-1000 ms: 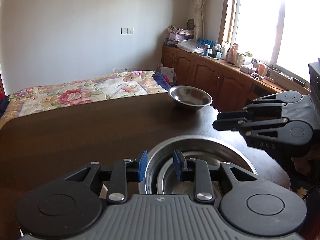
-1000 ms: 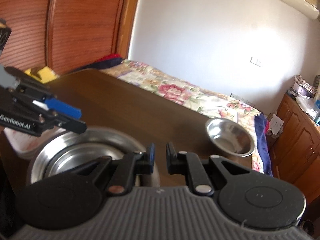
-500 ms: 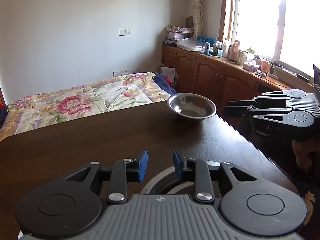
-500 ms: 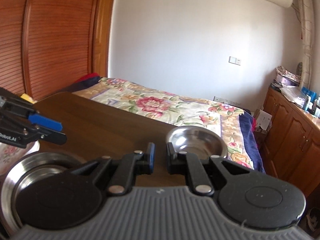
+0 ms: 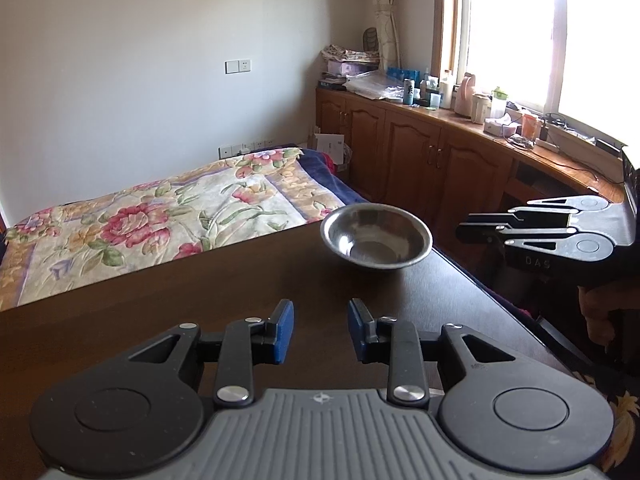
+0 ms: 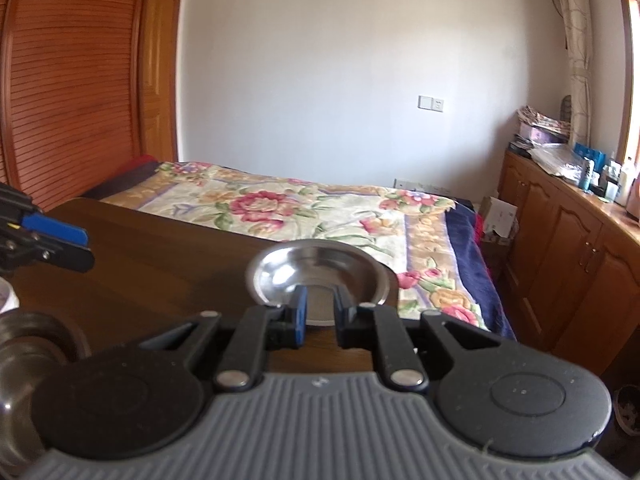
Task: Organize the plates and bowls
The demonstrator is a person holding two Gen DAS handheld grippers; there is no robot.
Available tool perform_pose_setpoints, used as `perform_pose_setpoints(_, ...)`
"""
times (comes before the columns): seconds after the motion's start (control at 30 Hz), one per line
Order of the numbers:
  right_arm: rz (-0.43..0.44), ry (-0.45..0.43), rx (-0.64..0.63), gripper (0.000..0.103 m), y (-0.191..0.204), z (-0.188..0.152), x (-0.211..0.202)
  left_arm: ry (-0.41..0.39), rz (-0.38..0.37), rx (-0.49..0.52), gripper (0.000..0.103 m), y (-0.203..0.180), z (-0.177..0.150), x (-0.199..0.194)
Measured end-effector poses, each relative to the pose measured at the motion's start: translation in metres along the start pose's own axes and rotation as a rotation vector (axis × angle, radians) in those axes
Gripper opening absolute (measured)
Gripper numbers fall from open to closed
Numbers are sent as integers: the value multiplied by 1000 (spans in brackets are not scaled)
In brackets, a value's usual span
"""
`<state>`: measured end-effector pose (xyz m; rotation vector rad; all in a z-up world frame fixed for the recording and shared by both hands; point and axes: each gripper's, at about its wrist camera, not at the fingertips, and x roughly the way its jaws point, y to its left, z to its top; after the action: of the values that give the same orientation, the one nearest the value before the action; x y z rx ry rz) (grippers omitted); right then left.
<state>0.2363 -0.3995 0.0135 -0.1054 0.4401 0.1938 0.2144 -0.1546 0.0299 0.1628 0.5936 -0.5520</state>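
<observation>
Left gripper (image 5: 320,330) has lifted clear of the stacked bowls (image 6: 24,354), jaws apart, empty; right gripper (image 6: 320,310), slightly parted and empty, now lines up on the lone bowl (image 6: 320,270).

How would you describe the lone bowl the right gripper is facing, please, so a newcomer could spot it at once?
Start at the dark brown wooden table and go to its far corner beside the floral bedspread. There sits a shallow, shiny stainless steel bowl, upright and empty. Unlike the nested steel bowls at the near edge, it stands alone.
</observation>
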Motion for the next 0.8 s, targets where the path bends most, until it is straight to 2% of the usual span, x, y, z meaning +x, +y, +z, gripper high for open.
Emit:
perform_pose_setpoints(0.07, -5, 2, 19, 24, -8, -2, 4, 4, -3, 2, 33, -1, 4, 7)
perform_pose_setpoints(0.2, -14, 8, 57, 26, -20, -3, 16, 5, -8, 8, 33, -5, 13, 17)
perform_pose_setpoints(0.3, -16, 11, 80, 41, -28, -4, 25, 9, -17, 6, 34, -7, 21, 25)
perform_pose_setpoints(0.53, -19, 27, 112, 41, -40, -5, 44, 29, -17, 30, 42, -10, 35, 51)
perform_pose_setpoints(0.63, -9, 39, 137, 41, -44, -8, 52, 45, -18, 43, 50, -12, 38, 64)
perform_pose_setpoints(0.73, -3, 52, 155, 41, -48, -12, 60, 60, -17, 58, 65, -12, 40, 77)
perform_pose_setpoints(0.8, 0, 58, 166, 41, -49, -13, 64, 68, -17, 67, 68, -11, 40, 84)
